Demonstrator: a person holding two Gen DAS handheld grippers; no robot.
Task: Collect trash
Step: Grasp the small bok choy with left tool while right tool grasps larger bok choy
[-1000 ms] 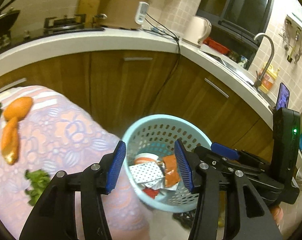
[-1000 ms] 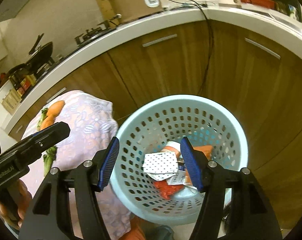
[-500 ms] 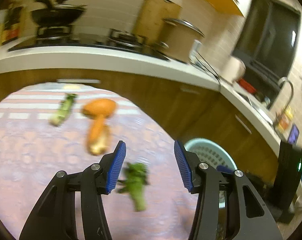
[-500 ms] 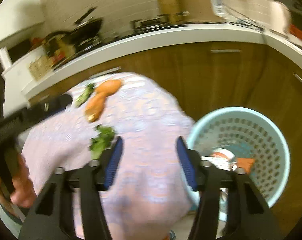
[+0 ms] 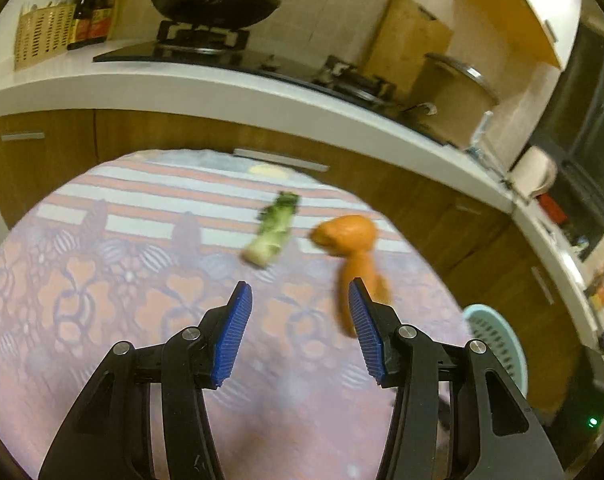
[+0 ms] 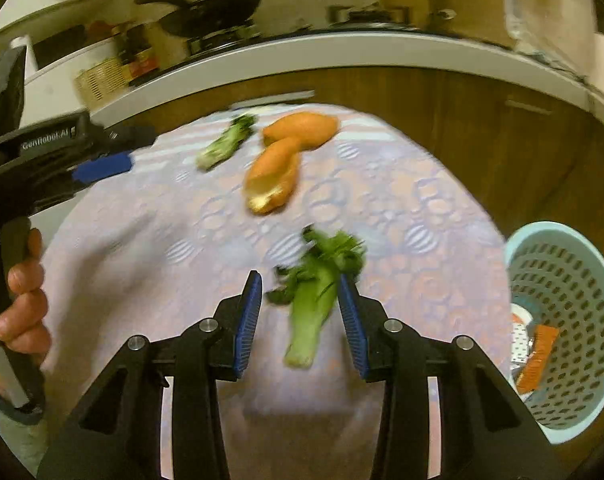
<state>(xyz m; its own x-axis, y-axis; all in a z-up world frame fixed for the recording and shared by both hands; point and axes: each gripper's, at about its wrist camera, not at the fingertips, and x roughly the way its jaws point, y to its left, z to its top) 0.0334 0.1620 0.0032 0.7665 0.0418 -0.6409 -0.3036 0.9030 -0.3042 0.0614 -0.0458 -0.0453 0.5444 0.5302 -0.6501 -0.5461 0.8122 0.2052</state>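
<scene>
Kitchen table (image 6: 142, 240) | right tongs (image 6: 298, 316) part-open, empty, straddling leafy stalk (image 6: 314, 300) | left tongs (image 5: 298, 324) part-open, empty | basket (image 6: 562, 320) at 3 o'clock | settle lower, pinch mid-stem.

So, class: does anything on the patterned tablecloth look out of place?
Yes. Food scraps lie loose on the patterned tablecloth: two orange peel pieces, a pale green vegetable stump and a leafy green stalk, all outside the light blue perforated plastic basket.

Peels (image 6: 286, 156) and greens (image 6: 318, 292) lie on the table (image 6: 422, 208), basket (image 6: 562, 272) at its right.
</scene>
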